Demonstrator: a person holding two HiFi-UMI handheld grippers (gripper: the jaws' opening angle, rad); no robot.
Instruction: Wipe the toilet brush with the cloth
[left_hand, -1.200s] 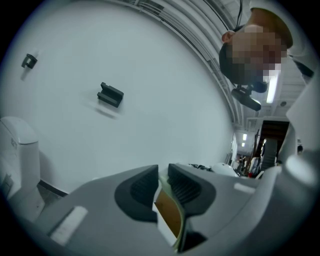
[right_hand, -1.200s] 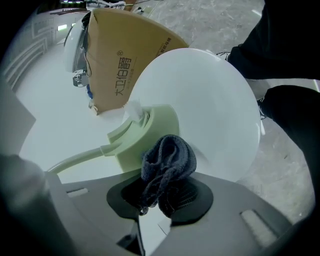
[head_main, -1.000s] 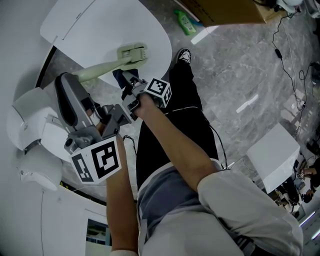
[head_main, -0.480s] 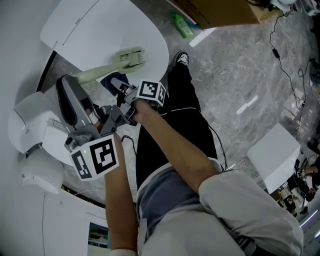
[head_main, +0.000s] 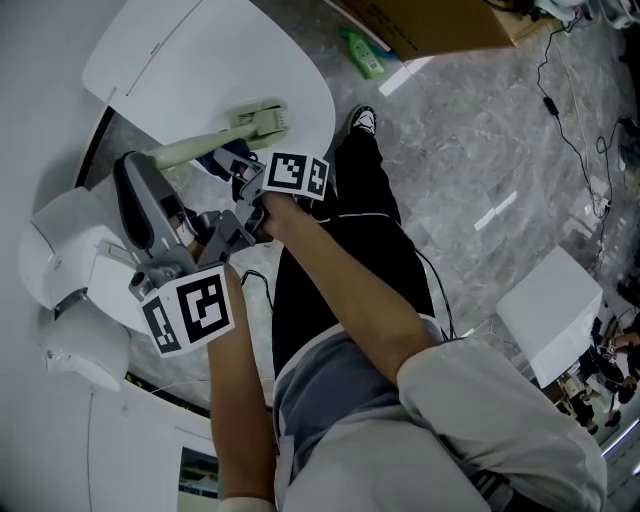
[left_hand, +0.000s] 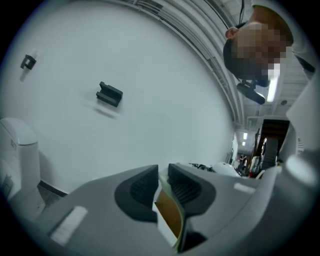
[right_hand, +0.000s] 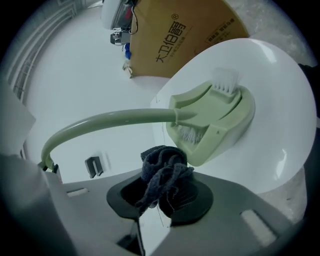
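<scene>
The pale green toilet brush lies across the white toilet lid (head_main: 200, 60), with its head (head_main: 258, 118) (right_hand: 215, 117) and white bristles at the right. Its curved handle (head_main: 185, 150) (right_hand: 110, 120) runs down to the left. My right gripper (head_main: 235, 165) (right_hand: 160, 195) is shut on a bunched dark blue cloth (head_main: 222, 160) (right_hand: 162, 172), which sits just under where handle and head meet. My left gripper (head_main: 135, 175) (left_hand: 162, 187) is shut on the thin green end of the handle (left_hand: 170, 215).
The white toilet body (head_main: 60, 270) is at the left. A green bottle (head_main: 362, 52) and a cardboard box (head_main: 440, 25) (right_hand: 175, 35) lie beyond the lid. The person's leg and shoe (head_main: 365, 118) stand beside it. A white box (head_main: 548, 310) and cables are on the grey floor at the right.
My right gripper has carried the cloth left along the brush, from under the head toward the handle. The left gripper keeps its hold and has barely moved.
</scene>
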